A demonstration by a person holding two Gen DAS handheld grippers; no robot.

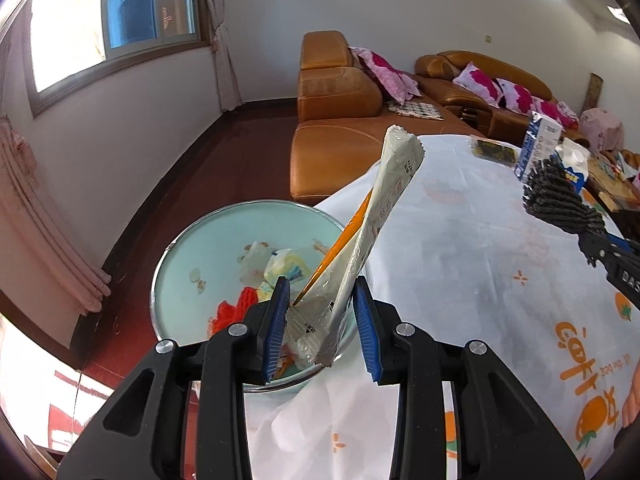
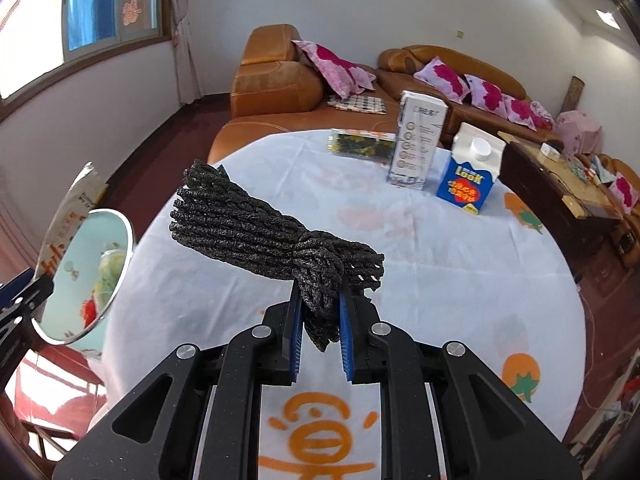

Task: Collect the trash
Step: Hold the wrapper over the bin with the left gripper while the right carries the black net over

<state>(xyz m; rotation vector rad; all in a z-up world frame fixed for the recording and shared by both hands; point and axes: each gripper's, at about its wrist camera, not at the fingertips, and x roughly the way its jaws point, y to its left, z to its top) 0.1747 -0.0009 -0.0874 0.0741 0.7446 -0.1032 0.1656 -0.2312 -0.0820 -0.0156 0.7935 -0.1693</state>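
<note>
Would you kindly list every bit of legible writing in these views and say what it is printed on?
"LOOK": blue milk carton.
"DAS", cut off: right gripper body.
Orange lettering on the tablecloth: not legible.
Long wrapper in the left gripper: print too small.
White box: too blurred.

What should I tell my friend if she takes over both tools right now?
Left tool: shut on a long white wrapper, held over the bin at the table's edge. The bin already holds some scraps.
Right tool: shut on a bundle of black rope, held above the table, not yet at the bin.
Still on the table: a white box, a blue milk carton and a dark packet at the far side.
Left to do: probably drop the wrapper in, bring the rope over, then fetch the rest.
</note>
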